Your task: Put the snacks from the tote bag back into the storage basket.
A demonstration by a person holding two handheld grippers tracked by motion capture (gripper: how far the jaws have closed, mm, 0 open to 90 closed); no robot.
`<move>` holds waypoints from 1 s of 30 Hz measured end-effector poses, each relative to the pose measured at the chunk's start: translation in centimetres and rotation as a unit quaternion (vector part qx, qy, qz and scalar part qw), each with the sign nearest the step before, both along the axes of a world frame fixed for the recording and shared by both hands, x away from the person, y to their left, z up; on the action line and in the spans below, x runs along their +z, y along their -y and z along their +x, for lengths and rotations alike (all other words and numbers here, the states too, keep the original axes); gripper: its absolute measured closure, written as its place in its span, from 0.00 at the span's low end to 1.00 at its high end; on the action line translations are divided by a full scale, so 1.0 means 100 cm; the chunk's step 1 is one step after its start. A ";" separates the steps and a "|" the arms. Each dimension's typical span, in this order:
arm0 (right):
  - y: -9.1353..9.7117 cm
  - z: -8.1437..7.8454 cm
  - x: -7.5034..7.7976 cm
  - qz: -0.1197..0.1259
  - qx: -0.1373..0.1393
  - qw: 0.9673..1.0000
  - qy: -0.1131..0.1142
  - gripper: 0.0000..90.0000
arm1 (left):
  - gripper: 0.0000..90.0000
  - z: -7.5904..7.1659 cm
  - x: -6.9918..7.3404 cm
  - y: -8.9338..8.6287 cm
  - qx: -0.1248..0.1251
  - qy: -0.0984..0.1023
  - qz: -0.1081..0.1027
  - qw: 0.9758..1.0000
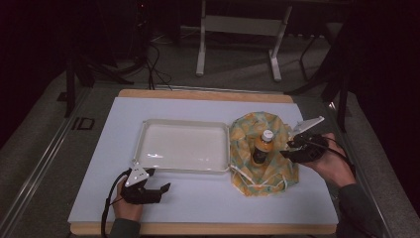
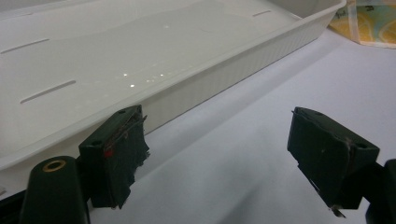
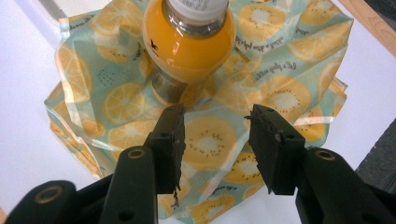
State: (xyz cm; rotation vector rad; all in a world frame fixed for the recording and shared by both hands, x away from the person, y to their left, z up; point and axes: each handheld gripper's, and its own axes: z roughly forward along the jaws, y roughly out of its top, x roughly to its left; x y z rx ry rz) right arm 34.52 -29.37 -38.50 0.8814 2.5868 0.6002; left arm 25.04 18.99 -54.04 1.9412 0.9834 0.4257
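both hand-held grippers are black. the left hand-held gripper has a grey three-cornered plate on top and a black cable. the right hand-held gripper has the same plate. brass-coloured screw rings sit near the jaws. the sleeves are dark grey.

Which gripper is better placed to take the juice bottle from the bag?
The right gripper: its jaws stand open just before the juice bottle in the bag. The left gripper lies by the white tray, far away.

A white-topped table carries a tray and a printed bag.
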 end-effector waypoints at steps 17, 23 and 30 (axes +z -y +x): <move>-0.017 0.010 0.010 -0.015 0.016 1.000 -0.003 0.59 | 0.21 0.000 0.000 0.000 0.000 0.000 0.000 1.000; -0.022 0.013 0.013 -0.021 0.021 1.000 -0.004 0.58 | 0.21 0.000 0.000 0.000 0.000 0.000 0.000 1.000; -0.028 0.017 0.015 -0.019 0.025 0.999 -0.008 0.56 | 0.21 0.000 0.000 0.000 -0.001 -0.001 -0.001 1.000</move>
